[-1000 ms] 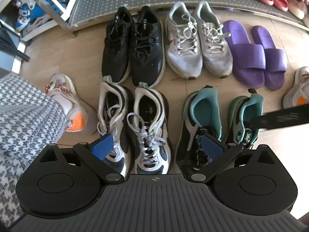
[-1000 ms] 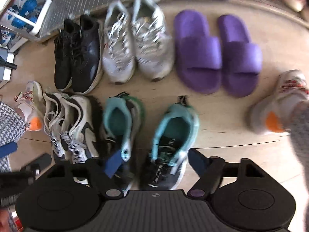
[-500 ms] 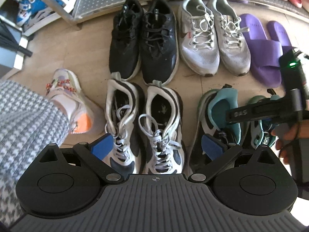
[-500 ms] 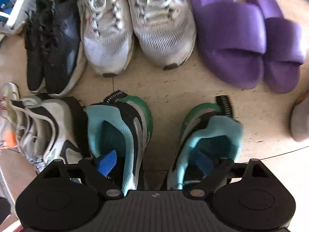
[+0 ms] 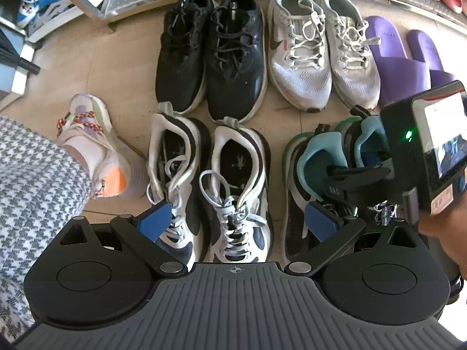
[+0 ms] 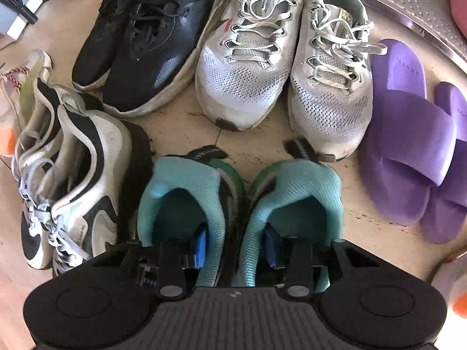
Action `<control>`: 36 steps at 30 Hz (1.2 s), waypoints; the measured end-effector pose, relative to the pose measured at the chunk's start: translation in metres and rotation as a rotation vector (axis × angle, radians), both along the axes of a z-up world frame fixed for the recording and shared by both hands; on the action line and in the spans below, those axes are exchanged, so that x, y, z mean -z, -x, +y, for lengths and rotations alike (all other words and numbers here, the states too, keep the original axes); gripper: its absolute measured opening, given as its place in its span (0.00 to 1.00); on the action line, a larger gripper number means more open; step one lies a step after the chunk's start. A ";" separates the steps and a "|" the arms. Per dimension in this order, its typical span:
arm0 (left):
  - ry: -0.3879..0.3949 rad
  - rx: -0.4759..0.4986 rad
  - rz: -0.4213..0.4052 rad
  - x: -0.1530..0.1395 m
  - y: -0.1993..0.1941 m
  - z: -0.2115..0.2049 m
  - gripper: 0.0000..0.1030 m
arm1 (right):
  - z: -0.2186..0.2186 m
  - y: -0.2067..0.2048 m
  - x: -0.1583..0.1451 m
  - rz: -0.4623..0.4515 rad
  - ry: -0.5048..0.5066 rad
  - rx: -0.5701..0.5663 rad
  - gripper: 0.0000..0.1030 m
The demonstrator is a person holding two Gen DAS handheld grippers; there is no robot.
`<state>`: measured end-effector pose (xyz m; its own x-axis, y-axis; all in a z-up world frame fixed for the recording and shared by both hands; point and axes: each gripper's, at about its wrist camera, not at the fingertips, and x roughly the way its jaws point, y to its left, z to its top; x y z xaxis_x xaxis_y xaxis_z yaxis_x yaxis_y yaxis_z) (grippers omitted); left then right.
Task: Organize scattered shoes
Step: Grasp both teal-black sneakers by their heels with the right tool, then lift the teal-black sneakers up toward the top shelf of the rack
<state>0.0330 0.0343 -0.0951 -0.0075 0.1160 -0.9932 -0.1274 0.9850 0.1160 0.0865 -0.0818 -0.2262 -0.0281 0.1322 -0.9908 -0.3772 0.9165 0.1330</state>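
A: Where's the teal pair (image 6: 239, 204) rn?

B: On the floor (image 5: 116, 67), front row, just right of the black-and-white trainers (image 5: 210, 192), behind them the grey mesh runners (image 6: 286, 87). Right gripper (image 6: 233, 248) has one finger down inside each teal shoe, jaws pinching the two inner collar walls together, so it's gripping both at once.

A: Left gripper (image 5: 236, 221)?

B: Jaws wide apart, holding nothing, hovering over the black-and-white pair.

A: Tips for the step?

B: I'd say keep the squeeze steady, since the padded knit collars are soft and compress, so they could slip out. Slide w/ soles flat; heel loops should end level w/ the neighbours.

A: Other textures?

B: Black sneakers (image 5: 213, 52) look smooth, leathery; purple slides (image 6: 414, 145) are moulded foam, rounded; laces loose and floppy, could snag.
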 end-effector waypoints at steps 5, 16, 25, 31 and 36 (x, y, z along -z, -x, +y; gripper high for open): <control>0.013 -0.006 -0.002 -0.001 0.000 0.000 0.97 | -0.011 -0.012 0.004 0.072 -0.048 0.087 0.43; 0.024 -0.010 0.008 0.000 -0.002 0.001 0.97 | 0.000 -0.009 0.022 0.039 -0.007 -0.027 0.56; 0.033 -0.004 0.005 0.001 -0.003 -0.001 0.97 | 0.012 -0.010 0.009 -0.036 -0.014 0.006 0.34; 0.023 -0.006 0.004 0.000 -0.003 0.000 0.97 | 0.014 -0.002 0.021 -0.107 0.014 -0.105 0.53; 0.027 -0.012 -0.023 -0.007 -0.007 -0.003 0.97 | 0.014 -0.008 0.003 -0.076 -0.021 -0.057 0.25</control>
